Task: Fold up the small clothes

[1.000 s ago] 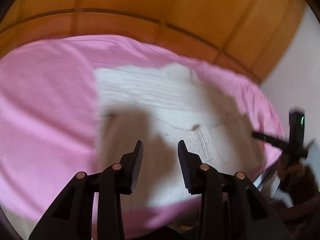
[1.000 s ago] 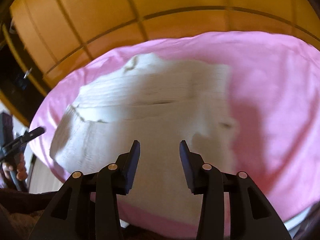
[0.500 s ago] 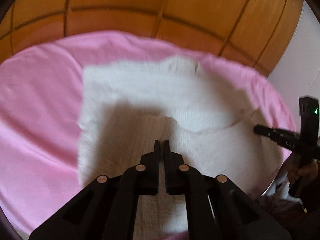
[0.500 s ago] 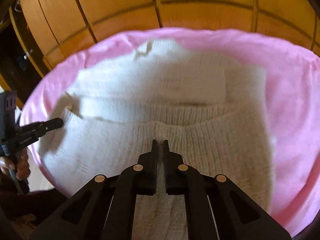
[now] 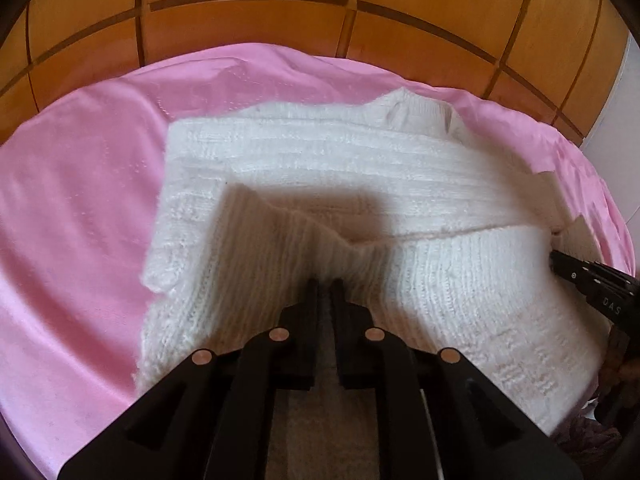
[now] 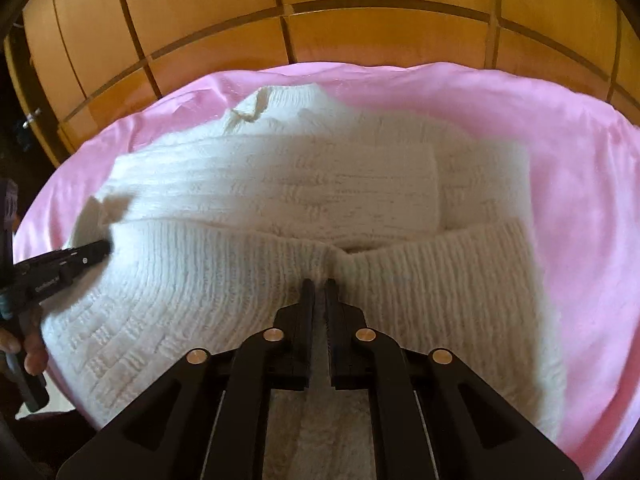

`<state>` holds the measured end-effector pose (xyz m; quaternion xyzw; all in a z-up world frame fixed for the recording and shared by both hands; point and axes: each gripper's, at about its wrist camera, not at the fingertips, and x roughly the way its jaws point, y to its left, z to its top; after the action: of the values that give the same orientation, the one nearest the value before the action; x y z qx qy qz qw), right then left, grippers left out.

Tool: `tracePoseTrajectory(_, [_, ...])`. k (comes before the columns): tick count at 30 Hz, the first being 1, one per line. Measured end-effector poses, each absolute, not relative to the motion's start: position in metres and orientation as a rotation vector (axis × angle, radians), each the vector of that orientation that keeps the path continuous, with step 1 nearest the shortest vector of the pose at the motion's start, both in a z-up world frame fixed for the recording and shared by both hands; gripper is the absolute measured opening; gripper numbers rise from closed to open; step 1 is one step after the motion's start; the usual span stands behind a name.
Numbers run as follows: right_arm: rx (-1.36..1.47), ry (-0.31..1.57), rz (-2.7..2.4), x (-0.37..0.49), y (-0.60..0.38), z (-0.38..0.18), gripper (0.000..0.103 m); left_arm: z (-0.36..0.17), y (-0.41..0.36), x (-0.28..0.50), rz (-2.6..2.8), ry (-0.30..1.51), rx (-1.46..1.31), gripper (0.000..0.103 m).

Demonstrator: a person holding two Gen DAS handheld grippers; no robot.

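The white sweater (image 5: 320, 168) lies on the pink sheet (image 5: 80, 200), with a wooden panel (image 5: 240, 20) behind. Its near ribbed hem is lifted and doubled toward the collar end.

The left claw (image 5: 325, 284) is clamped on the hem near the sweater's left side, knit pinched between its jaws. The right claw (image 6: 319, 282) is clamped on the same hem toward the right side, its fingers nearly touching with knit between them.

The hem runs crosswise between the two claws, while the sweater's long axis runs straight away from both, toward the collar (image 6: 276, 108). Each claw looks equally near the fold line, so the fold probably calls for carrying the hem evenly forward over the body.
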<state>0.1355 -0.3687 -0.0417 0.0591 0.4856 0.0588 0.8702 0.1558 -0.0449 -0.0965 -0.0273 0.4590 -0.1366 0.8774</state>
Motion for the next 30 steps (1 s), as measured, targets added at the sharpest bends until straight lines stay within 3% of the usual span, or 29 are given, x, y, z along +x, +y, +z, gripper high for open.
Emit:
tracePoseTrajectory(7, [0.158, 1.015, 0.136, 0.138, -0.373, -0.048, 0.004, -0.066, -0.004, 0.133, -0.28, 0.889, -0.123, 0.028])
tracePoseTrajectory(9, [0.163, 1.014, 0.136, 0.138, -0.372, -0.049, 0.004, -0.064, 0.006, 0.135, -0.276, 0.873, -0.108, 0.044])
tracePoseTrajectory(16, [0.171, 1.016, 0.138, 0.138, -0.372, -0.05, 0.004, -0.079, 0.013, 0.167, -0.348, 0.935, -0.075, 0.047])
tracePoseTrajectory(17, [0.174, 1.017, 0.139, 0.138, -0.372, -0.05, 0.004, -0.082, 0.011, 0.171, -0.361, 0.948, -0.07, 0.045])
tracePoseTrajectory(19, [0.178, 1.019, 0.142, 0.139, -0.373, -0.05, 0.004, -0.089, 0.007, 0.179, -0.346, 0.982, -0.044, 0.009])
tracePoseTrajectory(24, [0.207, 1.027, 0.155, 0.14, -0.377, -0.048, 0.006, -0.09, 0.018, 0.179, -0.278, 0.962, -0.105, 0.005])
tracePoseTrajectory(28, [0.233, 1.034, 0.202, 0.138, -0.383, -0.037, 0.023, -0.09, 0.01, 0.173, -0.276, 0.952, -0.082, 0.005])
tracePoseTrajectory(30, [0.211, 1.008, 0.192, 0.131, -0.388, -0.024, 0.024, -0.091, 0.01, 0.172, -0.273, 0.95, -0.089, 0.005])
